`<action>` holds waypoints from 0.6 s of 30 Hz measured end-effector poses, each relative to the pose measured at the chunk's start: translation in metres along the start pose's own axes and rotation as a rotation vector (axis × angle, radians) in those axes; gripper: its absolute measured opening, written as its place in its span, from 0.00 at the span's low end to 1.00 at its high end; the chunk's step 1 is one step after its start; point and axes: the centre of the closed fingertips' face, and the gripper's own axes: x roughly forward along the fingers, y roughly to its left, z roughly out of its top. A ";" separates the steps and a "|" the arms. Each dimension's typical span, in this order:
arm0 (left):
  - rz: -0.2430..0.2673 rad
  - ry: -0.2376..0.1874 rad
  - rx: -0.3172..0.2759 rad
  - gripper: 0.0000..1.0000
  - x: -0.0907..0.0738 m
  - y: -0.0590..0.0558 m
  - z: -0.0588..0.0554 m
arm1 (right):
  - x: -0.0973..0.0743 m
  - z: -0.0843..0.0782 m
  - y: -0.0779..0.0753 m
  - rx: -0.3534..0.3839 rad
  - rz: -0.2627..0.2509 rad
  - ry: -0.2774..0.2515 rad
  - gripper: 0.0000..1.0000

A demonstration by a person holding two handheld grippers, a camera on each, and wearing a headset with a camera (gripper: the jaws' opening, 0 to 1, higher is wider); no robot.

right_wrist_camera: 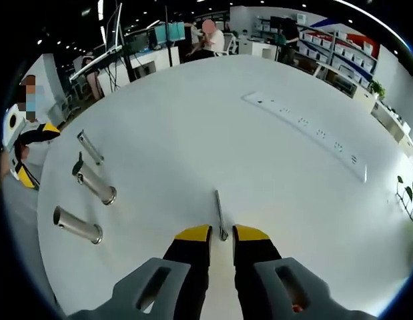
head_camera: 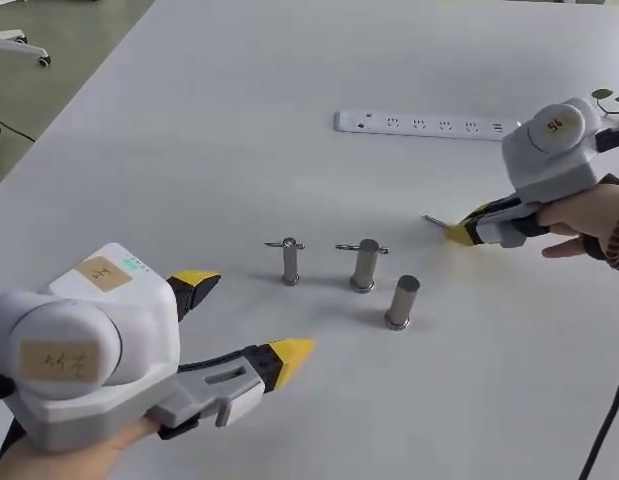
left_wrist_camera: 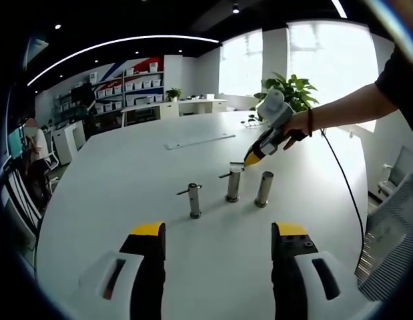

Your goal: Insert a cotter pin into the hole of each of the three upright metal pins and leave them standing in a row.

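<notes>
Nearest, the left gripper (head_camera: 244,315) is held idle, jaws wide apart. Beyond it, the left metal pin (head_camera: 290,260) and the middle metal pin (head_camera: 364,265) are fitted with cotter pins; the third metal pin (head_camera: 401,302) is bare. Pickup of the last cotter pin (right_wrist_camera: 220,212) is judged in hand. Its end is flanked by the right gripper (right_wrist_camera: 223,232), jaws narrow, but a pinch cannot be confirmed. Alignment with the bare pin's hole is called for next.

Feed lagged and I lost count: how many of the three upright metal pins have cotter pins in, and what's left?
Done: the left silver cylindrical metal pin and the middle metal pin each carry a wire cotter pin through the top. In hand: the right gripper pinches a third thin metal cotter pin. Left: the bare third metal pin. The left gripper is open, holding nothing.
</notes>
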 end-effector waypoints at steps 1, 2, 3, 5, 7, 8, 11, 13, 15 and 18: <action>-0.001 -0.001 -0.003 0.63 0.000 0.000 0.000 | 0.000 0.000 -0.001 -0.018 -0.009 0.011 0.07; -0.001 -0.001 -0.005 0.63 0.000 0.000 0.000 | 0.000 0.000 -0.001 -0.035 -0.009 0.014 0.07; 0.000 0.001 -0.004 0.63 -0.001 0.000 -0.001 | 0.001 0.001 0.000 -0.035 -0.005 0.013 0.06; 0.000 0.002 -0.001 0.63 -0.002 0.000 -0.001 | 0.001 0.001 0.001 -0.048 0.002 0.017 0.05; 0.001 0.003 -0.003 0.63 -0.003 0.000 -0.002 | 0.001 0.002 0.000 -0.050 0.008 0.022 0.04; 0.002 0.005 -0.002 0.63 -0.003 0.001 -0.002 | 0.002 0.002 0.001 -0.055 0.009 0.028 0.04; 0.004 0.007 -0.003 0.63 -0.004 0.001 -0.003 | 0.002 0.002 0.005 -0.102 0.017 0.039 0.01; 0.004 0.005 -0.003 0.63 -0.004 0.001 -0.002 | 0.002 0.002 0.001 -0.102 0.012 0.050 0.00; 0.001 0.005 0.001 0.62 -0.005 0.000 -0.002 | 0.005 0.003 -0.006 -0.100 0.006 0.057 0.00; -0.001 0.004 0.001 0.62 -0.005 0.000 -0.001 | 0.005 0.004 -0.006 -0.082 0.010 0.063 0.00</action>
